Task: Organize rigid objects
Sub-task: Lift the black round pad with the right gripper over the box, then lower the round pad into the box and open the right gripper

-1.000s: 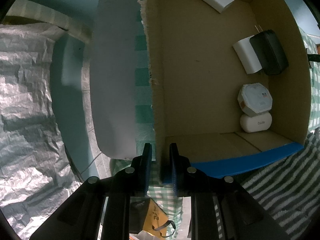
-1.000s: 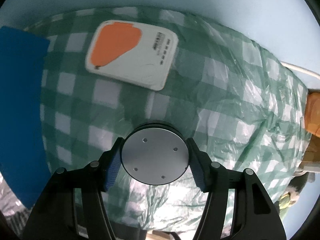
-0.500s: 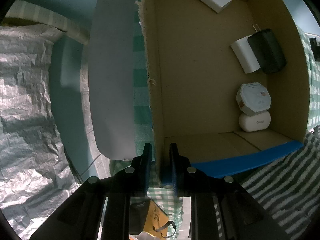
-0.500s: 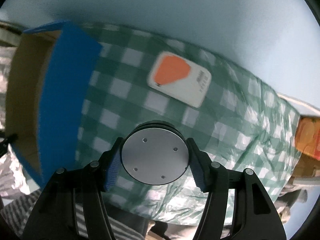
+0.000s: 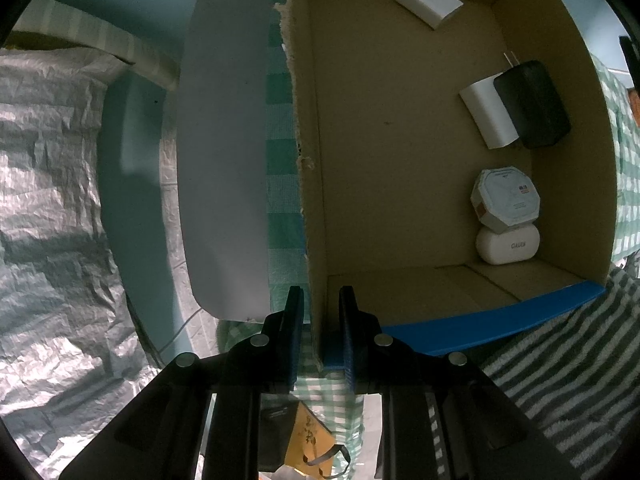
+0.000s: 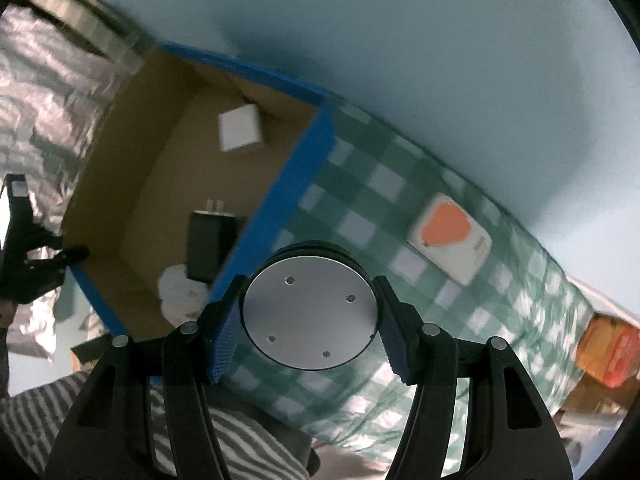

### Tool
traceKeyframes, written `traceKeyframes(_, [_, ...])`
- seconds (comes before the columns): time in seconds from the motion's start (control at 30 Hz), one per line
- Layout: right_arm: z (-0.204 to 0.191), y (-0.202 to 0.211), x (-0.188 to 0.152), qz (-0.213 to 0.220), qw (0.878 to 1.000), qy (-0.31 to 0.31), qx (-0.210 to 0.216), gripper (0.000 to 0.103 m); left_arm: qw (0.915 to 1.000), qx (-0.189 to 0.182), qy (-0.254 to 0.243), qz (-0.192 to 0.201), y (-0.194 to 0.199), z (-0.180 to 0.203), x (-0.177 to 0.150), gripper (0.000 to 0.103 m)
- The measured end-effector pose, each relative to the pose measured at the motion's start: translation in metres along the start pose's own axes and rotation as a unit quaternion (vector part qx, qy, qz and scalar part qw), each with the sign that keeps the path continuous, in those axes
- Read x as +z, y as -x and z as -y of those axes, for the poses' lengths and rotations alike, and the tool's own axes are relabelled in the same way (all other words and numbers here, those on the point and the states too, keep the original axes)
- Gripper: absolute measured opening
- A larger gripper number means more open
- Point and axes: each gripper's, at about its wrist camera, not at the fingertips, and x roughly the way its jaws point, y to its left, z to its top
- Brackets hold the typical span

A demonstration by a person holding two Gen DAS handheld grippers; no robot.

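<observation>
My left gripper (image 5: 320,336) is shut on the near wall of a blue-edged cardboard box (image 5: 316,216). Inside lie a white block (image 5: 429,0), a white charger (image 5: 488,116), a black adapter (image 5: 532,104), an octagonal white box (image 5: 506,200) and a white oval case (image 5: 508,244). My right gripper (image 6: 310,320) is shut on a round silver disc (image 6: 310,312) and holds it above the green checked cloth, just right of the box (image 6: 280,196). A white pad with an orange patch (image 6: 450,238) lies on the cloth further right.
Crinkled silver sheeting (image 5: 52,200) lies left of the box. A grey flap (image 5: 224,160) hangs beside the box wall. Striped fabric (image 5: 560,360) is at lower right. An orange packet (image 6: 612,352) sits at the cloth's right end. A pale blue wall (image 6: 400,40) is behind.
My right gripper has swung left with the disc; the box has come into its view and the orange-patched pad has receded to the right. My left gripper has kept its hold.
</observation>
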Motion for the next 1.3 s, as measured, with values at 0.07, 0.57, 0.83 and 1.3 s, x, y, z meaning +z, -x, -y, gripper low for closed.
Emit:
traceKeyframes(0.07, [-0.011, 0.000, 0.007, -0.001, 1.000, 0.011, 0.001, 0.062, 1.0000, 0.000, 0.000, 0.001, 0.000, -0.001, 0.000, 0.018])
traceKeyframes(0.57, [-0.068, -0.032, 0.041, -0.013, 0.997, 0.071, 0.007, 0.062, 1.0000, 0.000, -0.001, 0.004, 0.000, 0.000, -0.002, 0.018])
traceKeyframes(0.83, [-0.082, -0.058, 0.048, -0.028, 0.996, 0.081, 0.006, 0.062, 1.0000, -0.002, -0.003, 0.003, 0.001, 0.001, 0.000, 0.018])
traceKeyframes(1.3, [-0.079, -0.078, 0.049, -0.038, 0.995, 0.087, -0.002, 0.062, 1.0000, -0.004, -0.001, 0.004, 0.001, -0.001, -0.002, 0.018])
